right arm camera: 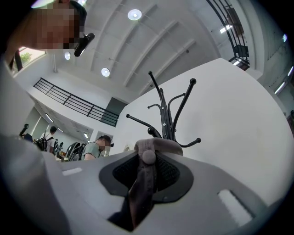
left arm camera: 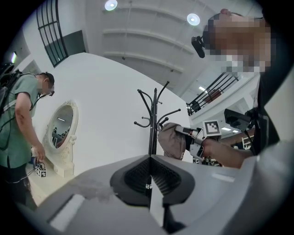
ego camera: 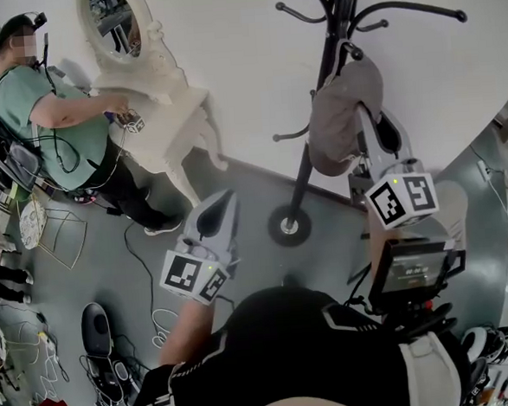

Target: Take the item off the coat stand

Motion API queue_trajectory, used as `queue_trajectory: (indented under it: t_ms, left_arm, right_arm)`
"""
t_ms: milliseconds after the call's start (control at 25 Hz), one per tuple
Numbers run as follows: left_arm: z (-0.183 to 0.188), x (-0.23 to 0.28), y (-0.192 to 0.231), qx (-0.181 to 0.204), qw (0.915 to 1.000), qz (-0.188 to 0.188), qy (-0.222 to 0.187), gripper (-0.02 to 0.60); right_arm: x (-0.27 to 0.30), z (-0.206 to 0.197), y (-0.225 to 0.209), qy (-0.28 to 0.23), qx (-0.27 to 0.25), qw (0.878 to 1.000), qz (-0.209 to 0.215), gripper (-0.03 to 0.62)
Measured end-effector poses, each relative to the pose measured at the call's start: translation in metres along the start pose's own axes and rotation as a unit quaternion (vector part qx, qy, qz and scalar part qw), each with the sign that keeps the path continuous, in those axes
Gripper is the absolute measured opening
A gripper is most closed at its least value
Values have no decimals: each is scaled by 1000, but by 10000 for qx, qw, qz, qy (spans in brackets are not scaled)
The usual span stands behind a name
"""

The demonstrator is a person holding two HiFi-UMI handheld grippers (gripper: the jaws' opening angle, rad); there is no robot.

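Pinches the cap (ego camera: pixel 339 118) hanging on the coat stand (ego camera: pixel 335 27) with the right gripper (ego camera: pixel 373 137), fabric between jaws plain only in that gripper's view; holds left gripper (ego camera: pixel 222 204) jaws together, empty.

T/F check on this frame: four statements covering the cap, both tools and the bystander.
1. The right tool is clamped on the cap. True.
2. The cap lies on the floor. False: it is up at the coat stand, beside the pole, held in the right tool.
3. The left tool has its jaws together with nothing between them. True.
4. The person in the green shirt is reaching for the coat stand. False: that person stands off to the side at the white mirror table.
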State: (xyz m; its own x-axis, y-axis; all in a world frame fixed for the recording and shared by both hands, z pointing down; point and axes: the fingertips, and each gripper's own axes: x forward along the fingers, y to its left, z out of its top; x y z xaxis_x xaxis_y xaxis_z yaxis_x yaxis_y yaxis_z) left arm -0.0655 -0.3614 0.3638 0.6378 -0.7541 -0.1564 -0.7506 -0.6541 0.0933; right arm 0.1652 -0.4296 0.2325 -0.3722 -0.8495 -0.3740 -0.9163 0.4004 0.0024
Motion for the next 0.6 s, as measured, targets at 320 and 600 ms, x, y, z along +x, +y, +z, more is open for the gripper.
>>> queue_trajectory:
  t_ms: [320, 600]
  left_arm:
    - [1, -11, -1, -16, 10000, -51, -10, 6]
    - [5, -21, -3, -22, 9999, -116, -54, 6]
  right_arm:
    - [-7, 20, 8, -170, -128, 9998, -42, 80]
    - [-21, 35, 19, -268, -113, 9996, -47, 80]
